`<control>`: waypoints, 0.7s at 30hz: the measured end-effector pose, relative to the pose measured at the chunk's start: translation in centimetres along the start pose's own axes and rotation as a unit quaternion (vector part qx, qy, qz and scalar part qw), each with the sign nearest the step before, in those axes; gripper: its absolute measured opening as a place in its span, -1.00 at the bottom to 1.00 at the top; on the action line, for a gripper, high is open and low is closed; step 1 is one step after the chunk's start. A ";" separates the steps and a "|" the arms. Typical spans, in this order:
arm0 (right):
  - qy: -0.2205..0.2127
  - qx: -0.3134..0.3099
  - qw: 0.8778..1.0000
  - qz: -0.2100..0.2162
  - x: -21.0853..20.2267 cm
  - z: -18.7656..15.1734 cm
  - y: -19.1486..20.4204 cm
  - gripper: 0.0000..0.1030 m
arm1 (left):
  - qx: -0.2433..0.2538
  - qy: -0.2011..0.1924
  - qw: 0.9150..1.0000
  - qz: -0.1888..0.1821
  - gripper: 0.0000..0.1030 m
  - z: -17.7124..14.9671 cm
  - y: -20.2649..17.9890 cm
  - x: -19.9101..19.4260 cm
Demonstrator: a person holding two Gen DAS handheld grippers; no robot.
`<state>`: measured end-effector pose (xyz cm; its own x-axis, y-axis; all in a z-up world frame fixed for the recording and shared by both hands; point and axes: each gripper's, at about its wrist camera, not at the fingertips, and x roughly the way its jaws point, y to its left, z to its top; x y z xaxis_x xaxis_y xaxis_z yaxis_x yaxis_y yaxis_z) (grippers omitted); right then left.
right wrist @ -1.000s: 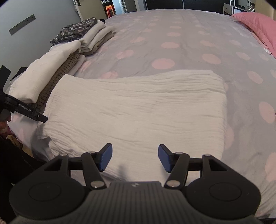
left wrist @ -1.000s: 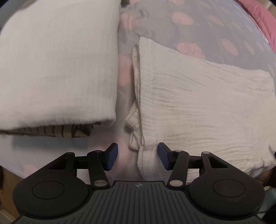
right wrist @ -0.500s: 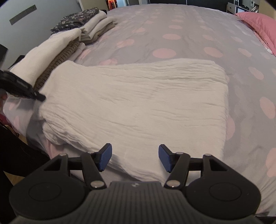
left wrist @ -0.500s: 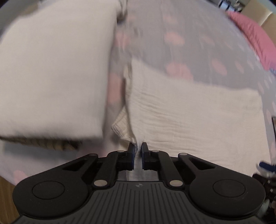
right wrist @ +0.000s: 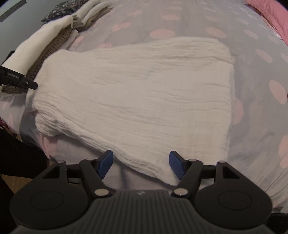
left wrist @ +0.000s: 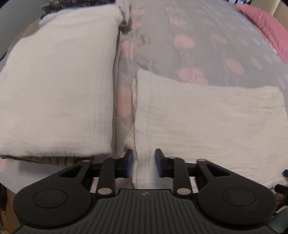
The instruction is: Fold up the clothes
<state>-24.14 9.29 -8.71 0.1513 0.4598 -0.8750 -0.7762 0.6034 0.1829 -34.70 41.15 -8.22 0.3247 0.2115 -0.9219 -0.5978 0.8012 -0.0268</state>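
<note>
A cream crinkled cloth point(left wrist: 207, 126) point(right wrist: 135, 99) lies folded into a rectangle on the grey bedspread with pink dots point(left wrist: 198, 45). My left gripper point(left wrist: 143, 162) stands partly open at the cloth's near left corner, with the hemmed edge running between its blurred fingers. From the right wrist view, the left gripper point(right wrist: 18, 81) shows as a black bar at the cloth's left end. My right gripper point(right wrist: 141, 162) is open, its blue pads straddling the cloth's near edge with nothing pinched.
A folded white cloth point(left wrist: 57, 90) point(right wrist: 36, 46) rests on a striped brown garment point(left wrist: 45, 159) left of the cream cloth. More folded stacks point(right wrist: 90, 14) sit farther back. A pink pillow point(left wrist: 266, 27) lies at the far right. The bed's edge drops off just below the grippers.
My left gripper shut at the cloth's corner half a second ago and has since spread partway open. My right gripper stayed open and moved closer to the cloth's near edge.
</note>
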 end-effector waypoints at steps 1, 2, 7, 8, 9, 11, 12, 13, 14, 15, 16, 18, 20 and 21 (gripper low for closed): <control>-0.006 0.000 1.000 0.001 -0.5 0.3 0.0 0.44 | 0.000 -0.009 1.000 0.001 -0.39 0.1 -0.1 -0.4; -0.013 -0.002 1.000 -0.001 -0.9 0.6 0.0 0.46 | 0.000 -0.017 1.000 0.001 -0.35 0.3 -0.2 -0.8; -0.038 -0.007 0.999 -0.036 -2.5 1.9 -0.5 0.72 | 0.007 -0.061 0.998 -0.004 -0.11 0.9 -1.4 -2.5; -0.042 -0.002 0.998 -0.040 -2.5 2.2 -0.7 0.72 | 0.011 -0.070 0.997 -0.011 -0.10 0.9 -2.0 -2.5; -0.047 0.005 0.998 -0.038 -2.5 2.3 -1.0 0.72 | 0.016 -0.078 0.997 -0.020 -0.06 1.0 -2.7 -2.6; -0.062 0.027 0.997 -0.040 -2.5 2.6 -1.8 0.72 | 0.023 -0.096 0.995 -0.034 0.06 1.0 -4.0 -2.7; -0.072 0.038 0.995 -0.052 -2.4 2.7 -2.1 0.73 | 0.026 -0.103 0.994 -0.038 0.13 0.9 -4.7 -2.7; -0.082 0.048 0.993 -0.068 -2.3 2.7 -2.3 0.76 | 0.029 -0.110 0.993 -0.041 0.14 0.8 -5.3 -2.8; -0.088 0.054 0.991 -0.081 -2.1 2.7 -2.5 0.78 | 0.037 -0.111 0.992 -0.042 0.14 0.7 -5.9 -2.7; -0.092 0.057 0.990 -0.092 -1.8 2.8 -2.7 0.81 | 0.045 -0.112 0.992 -0.043 0.14 0.5 -6.6 -2.6; -0.096 0.060 0.988 -0.103 -1.6 2.8 -2.9 0.81 | 0.049 -0.106 0.992 -0.042 0.14 0.4 -6.9 -2.1; -0.084 0.057 0.991 -0.092 -0.9 2.7 -3.2 0.81 | 0.058 -0.093 0.993 -0.039 0.16 0.1 -7.6 -1.3; -0.068 0.053 0.993 -0.076 -0.1 2.6 -3.6 0.81 | 0.066 -0.081 0.994 -0.036 0.19 -0.3 -8.2 -0.4; -0.059 0.064 0.994 -0.068 0.3 2.5 -3.8 0.81 | 0.070 -0.074 0.994 -0.035 0.20 -0.4 -8.5 0.1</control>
<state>-19.56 8.79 -8.56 0.3268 0.4370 -0.8380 -0.6598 0.7403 0.1288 -29.87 34.09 -8.24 0.4728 0.2240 -0.8522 -0.4650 0.8850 -0.0254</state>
